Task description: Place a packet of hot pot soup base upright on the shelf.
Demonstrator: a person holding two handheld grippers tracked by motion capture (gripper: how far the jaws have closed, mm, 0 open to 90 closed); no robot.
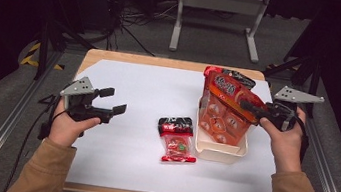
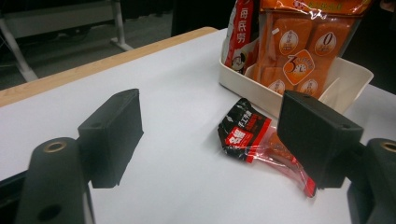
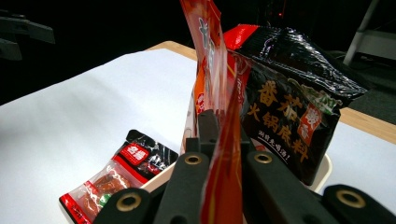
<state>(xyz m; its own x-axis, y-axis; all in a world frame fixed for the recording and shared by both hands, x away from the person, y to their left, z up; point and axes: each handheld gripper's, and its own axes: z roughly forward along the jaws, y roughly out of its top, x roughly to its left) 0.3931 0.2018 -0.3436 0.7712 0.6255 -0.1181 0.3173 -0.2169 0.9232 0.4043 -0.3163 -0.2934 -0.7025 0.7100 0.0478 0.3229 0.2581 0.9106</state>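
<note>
At the right of the white-covered table [image 1: 124, 84], the large orange plastic packet of snacks [image 1: 224, 114] stands upright in the cream rectangular plastic bin [image 1: 218, 152], just in front of a black and red foil pouch [image 3: 292, 116] already stowed at the far end. The right gripper [image 1: 246, 106] has its jaws clamped flat on the packet's right edge, near the top. To seat it well, I judge the packet should be lowered straight down until its bottom rests on the bin floor, kept upright against the pouch, and let go only once it stands by itself. The right hand [image 1: 281, 134] holds its gripper level, pointing left across the bin. Just left of the bin, a small red and black clear-windowed sachet [image 1: 177, 140] lies flat on the table. Well to the left, the left gripper [image 1: 111, 100] hovers with jaws spread and nothing between them, aimed right toward the sachet.
</note>
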